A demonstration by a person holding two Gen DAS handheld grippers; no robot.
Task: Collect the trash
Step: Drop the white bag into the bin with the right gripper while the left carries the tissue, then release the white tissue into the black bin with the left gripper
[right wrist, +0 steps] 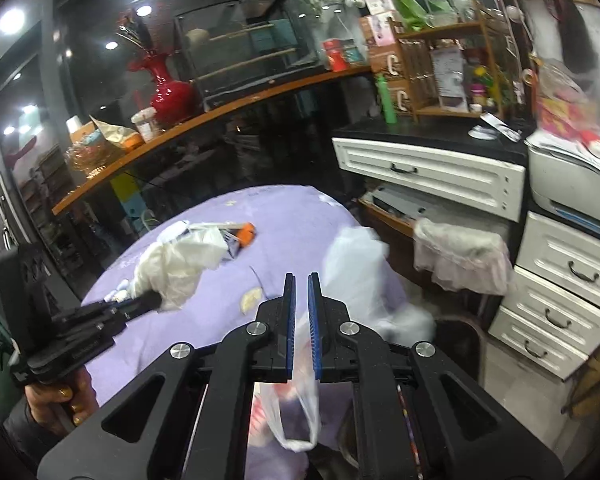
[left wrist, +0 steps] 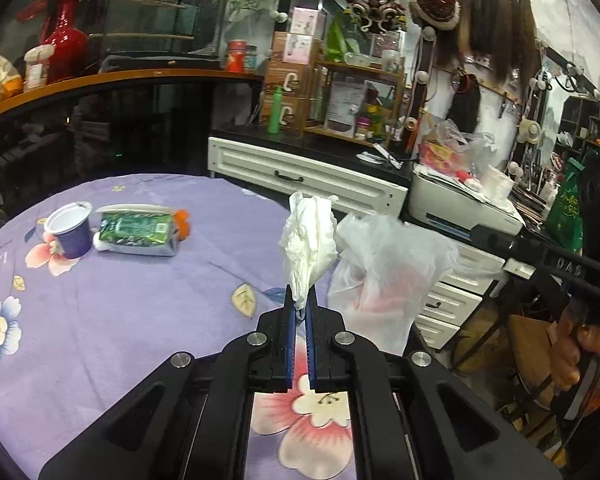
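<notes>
My left gripper (left wrist: 299, 300) is shut on a crumpled white tissue (left wrist: 310, 240) and holds it above the purple flowered tablecloth (left wrist: 140, 300). It also shows in the right wrist view (right wrist: 148, 300) with the tissue (right wrist: 176, 268). My right gripper (right wrist: 300, 280) is shut on a translucent white plastic bag (right wrist: 352, 268), whose handle hangs between the fingers (right wrist: 300, 412). In the left wrist view the bag (left wrist: 384, 276) stands open just right of the tissue. A purple paper cup (left wrist: 71, 229) and a green foil packet (left wrist: 138, 233) lie at the table's far left.
White drawer cabinets (right wrist: 428, 172) stand beyond the table, with a printer (left wrist: 456, 200) and cluttered shelves. A bin lined with a pale bag (right wrist: 460, 256) stands on the floor at the right. A wooden counter with a red vase (right wrist: 168, 92) runs along the back left.
</notes>
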